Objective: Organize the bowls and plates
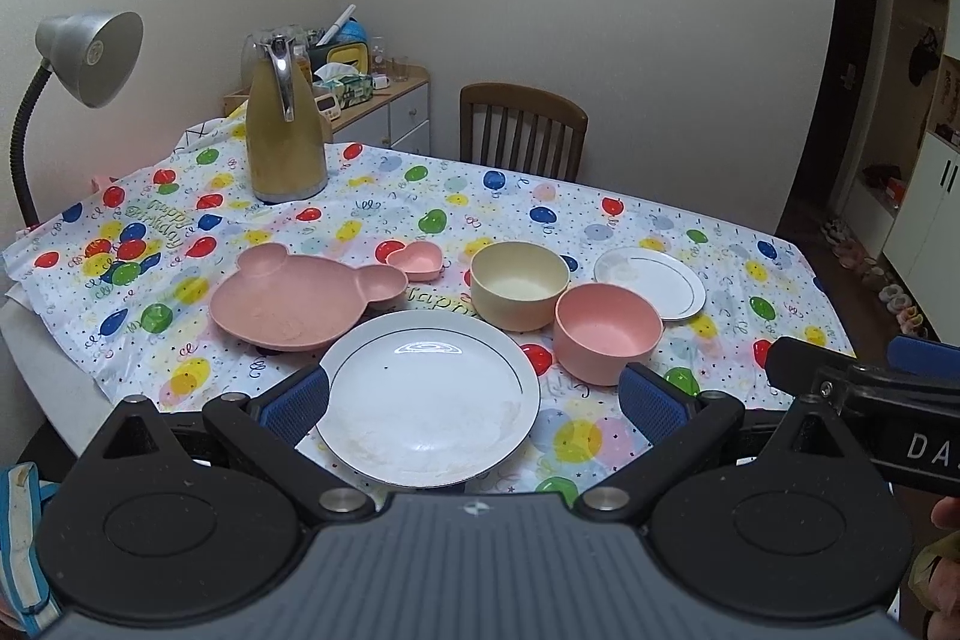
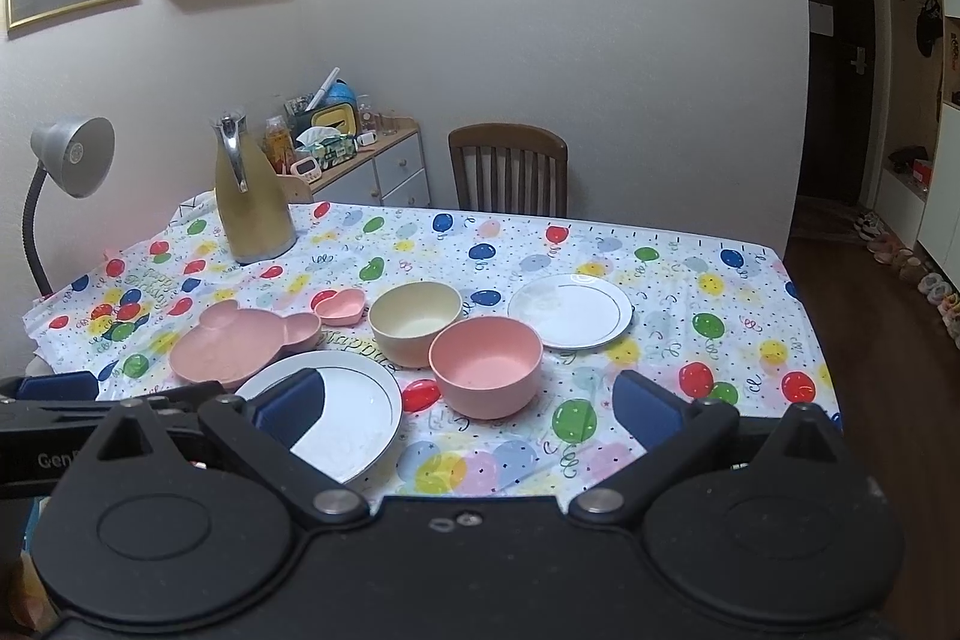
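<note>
White porcelain, dark-rimmed: large plate lying flat on the surface, straight ahead of the left tool and framed between its two spread blue pads. Both tools released, gripping nothing; right tool likewise wide apart, held off to the right of that same plate.

Taking the large plate as landmark: pink bear-shaped plate just behind and to the left, its near edge seemingly tucked against the white rim; small pink heart dish behind, by the bear's ear; cream bowl behind and slightly right; pink bowl to the right, touching or nearly touching the cream one; small white plate farther right and behind. Gold thermos jug well behind, to the left.

Deciding relation, as a judgement: large plate dead centre on the left tool's axis and nearest to it, so likely the left tool's to take. Round, so no long axis to align with; near rim the obvious place to pinch. Pink bowl more squarely ahead of the right tool. Nothing stacked yet.
</note>
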A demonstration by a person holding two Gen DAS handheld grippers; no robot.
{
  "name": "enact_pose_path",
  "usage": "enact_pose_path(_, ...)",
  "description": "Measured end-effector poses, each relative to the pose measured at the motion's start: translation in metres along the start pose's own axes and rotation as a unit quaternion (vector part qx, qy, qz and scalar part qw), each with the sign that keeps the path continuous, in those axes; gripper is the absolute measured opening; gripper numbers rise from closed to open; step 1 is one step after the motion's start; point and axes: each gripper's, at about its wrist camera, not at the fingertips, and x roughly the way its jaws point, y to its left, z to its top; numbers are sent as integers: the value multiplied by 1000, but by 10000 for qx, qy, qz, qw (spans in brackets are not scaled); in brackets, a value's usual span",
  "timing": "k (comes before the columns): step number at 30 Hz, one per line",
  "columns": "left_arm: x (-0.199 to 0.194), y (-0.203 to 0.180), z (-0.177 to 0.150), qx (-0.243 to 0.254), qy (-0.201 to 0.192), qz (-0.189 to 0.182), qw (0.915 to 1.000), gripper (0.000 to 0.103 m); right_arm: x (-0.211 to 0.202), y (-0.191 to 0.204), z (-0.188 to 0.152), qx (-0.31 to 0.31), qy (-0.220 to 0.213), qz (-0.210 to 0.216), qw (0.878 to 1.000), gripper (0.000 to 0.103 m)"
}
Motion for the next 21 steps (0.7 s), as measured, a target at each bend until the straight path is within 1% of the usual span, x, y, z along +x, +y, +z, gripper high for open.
enact_pose_path(13,-3,-15,0,-103,-44,214,9997,103,0,-12,4,-68,-55,200,9998,103)
enact_pose_path(21,-11,-28,-1,-197,-156,295,9992,103,-4,-22,7,-149,-128,328,9993,102)
